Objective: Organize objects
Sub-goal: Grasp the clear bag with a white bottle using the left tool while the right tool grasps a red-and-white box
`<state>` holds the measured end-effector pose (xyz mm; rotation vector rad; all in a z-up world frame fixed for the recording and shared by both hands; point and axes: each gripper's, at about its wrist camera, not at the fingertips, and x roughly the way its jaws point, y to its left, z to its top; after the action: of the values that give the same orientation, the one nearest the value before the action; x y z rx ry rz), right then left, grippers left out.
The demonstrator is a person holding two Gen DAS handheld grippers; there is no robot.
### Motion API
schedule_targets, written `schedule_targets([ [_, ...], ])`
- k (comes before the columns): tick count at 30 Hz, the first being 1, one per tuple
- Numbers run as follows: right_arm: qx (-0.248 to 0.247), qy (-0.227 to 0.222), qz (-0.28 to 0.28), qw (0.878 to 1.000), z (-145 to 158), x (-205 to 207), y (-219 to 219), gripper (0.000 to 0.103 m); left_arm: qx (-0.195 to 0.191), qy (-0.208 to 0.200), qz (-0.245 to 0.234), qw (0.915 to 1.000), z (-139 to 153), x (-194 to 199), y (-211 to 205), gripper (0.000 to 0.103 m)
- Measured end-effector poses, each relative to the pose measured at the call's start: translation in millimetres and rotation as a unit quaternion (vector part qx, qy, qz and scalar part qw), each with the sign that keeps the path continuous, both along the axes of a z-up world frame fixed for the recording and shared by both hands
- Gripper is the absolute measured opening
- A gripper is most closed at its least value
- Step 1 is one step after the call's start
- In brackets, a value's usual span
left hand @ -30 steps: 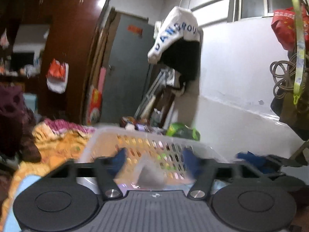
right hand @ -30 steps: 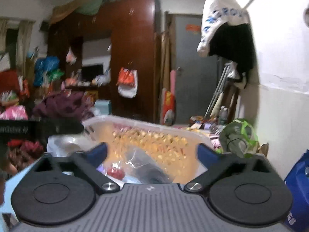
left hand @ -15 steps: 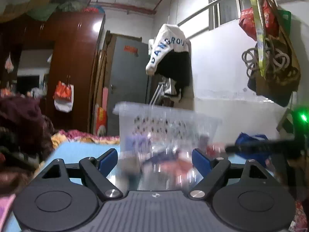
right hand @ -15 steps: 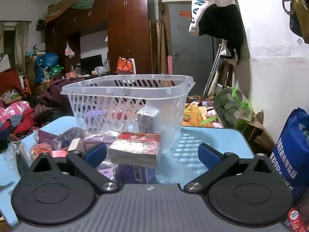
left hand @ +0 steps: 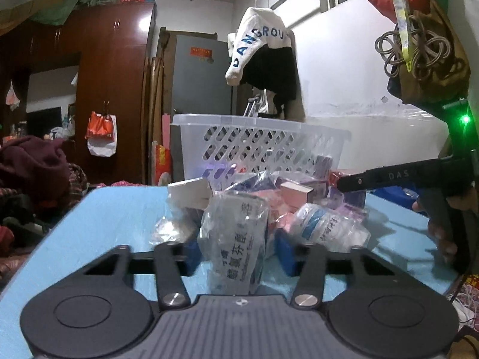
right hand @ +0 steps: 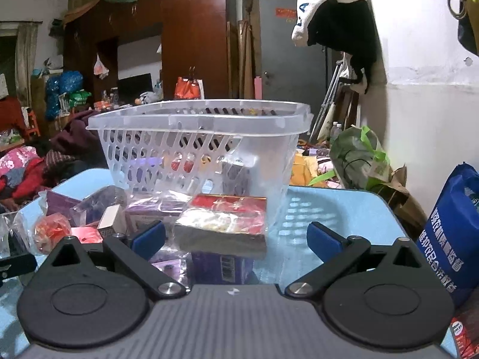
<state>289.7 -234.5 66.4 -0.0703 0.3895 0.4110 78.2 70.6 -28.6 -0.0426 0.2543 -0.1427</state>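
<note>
A clear plastic basket (left hand: 257, 146) stands on the blue table (left hand: 113, 218), also in the right wrist view (right hand: 197, 149). A heap of small boxes and bagged items lies in front of it. My left gripper (left hand: 238, 255) is open, its fingers on either side of a clear bag with a printed box (left hand: 236, 239). My right gripper (right hand: 236, 239) is open around a red and gold box (right hand: 224, 221) lying on a purple box (right hand: 221, 266). The right gripper's body (left hand: 404, 179) shows at the right of the left wrist view.
A second bagged box (left hand: 326, 227) and pink and white boxes (left hand: 296, 191) lie in the heap. A red ball in a bag (right hand: 49, 233) lies at the left. A blue bag (right hand: 449, 239) stands by the table's right edge. Clothes and clutter surround the table.
Both grippers have dropped from above the basket to table level, low in front of the heap. The left gripper has moved in around the clear bag.
</note>
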Motion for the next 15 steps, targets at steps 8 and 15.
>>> schedule_targets([
  [8, -0.006, -0.001, -0.007, 1.0, -0.3, 0.1, 1.5, 0.068, -0.002, -0.015, 0.004, 0.9999, -4.7, -6.4, -0.2, 0.042],
  [15, 0.019, -0.028, 0.002, 0.999, 2.5, -9.0, -6.7, 0.067, -0.007, -0.036, -0.004, 0.9993, -3.3, -14.4, -0.8, 0.042],
])
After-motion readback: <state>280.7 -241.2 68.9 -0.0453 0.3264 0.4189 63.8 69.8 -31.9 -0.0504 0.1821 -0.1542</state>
